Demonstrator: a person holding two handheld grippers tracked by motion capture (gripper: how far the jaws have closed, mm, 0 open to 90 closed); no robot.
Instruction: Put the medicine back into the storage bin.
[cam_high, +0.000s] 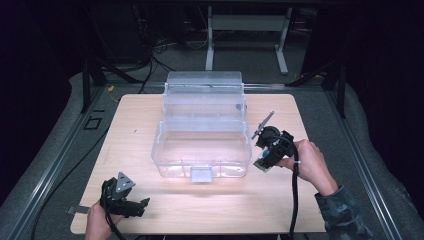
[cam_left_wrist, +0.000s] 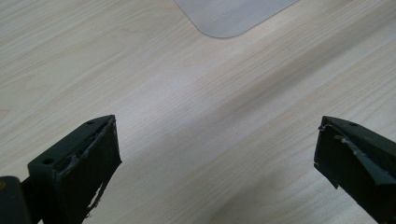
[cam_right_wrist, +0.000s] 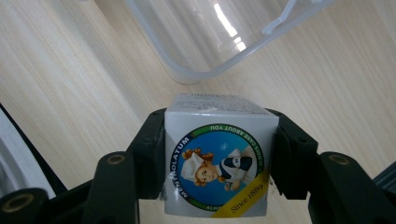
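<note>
While I've got the small white Mentholatum box with the round blue label (cam_right_wrist: 217, 163) clamped between the right gripper (cam_right_wrist: 218, 158) fingers, just beside the clear plastic storage bin (cam_high: 201, 150), I'd call this the carry step. Next up: lift over the rim, then release inside. Left gripper (cam_left_wrist: 215, 158) hangs wide open over the pale wooden tabletop (cam_left_wrist: 187, 102), holding nothing.

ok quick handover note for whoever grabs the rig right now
Right gripper: shut on the small Mentholatum box, held just off the right side of the clear plastic bin.
Left gripper: open, holding nothing, over the wooden table at its near left corner.
Done: box picked up.
Left: the box is not yet in the open bin; placing it there looks like the likely next step.
</note>
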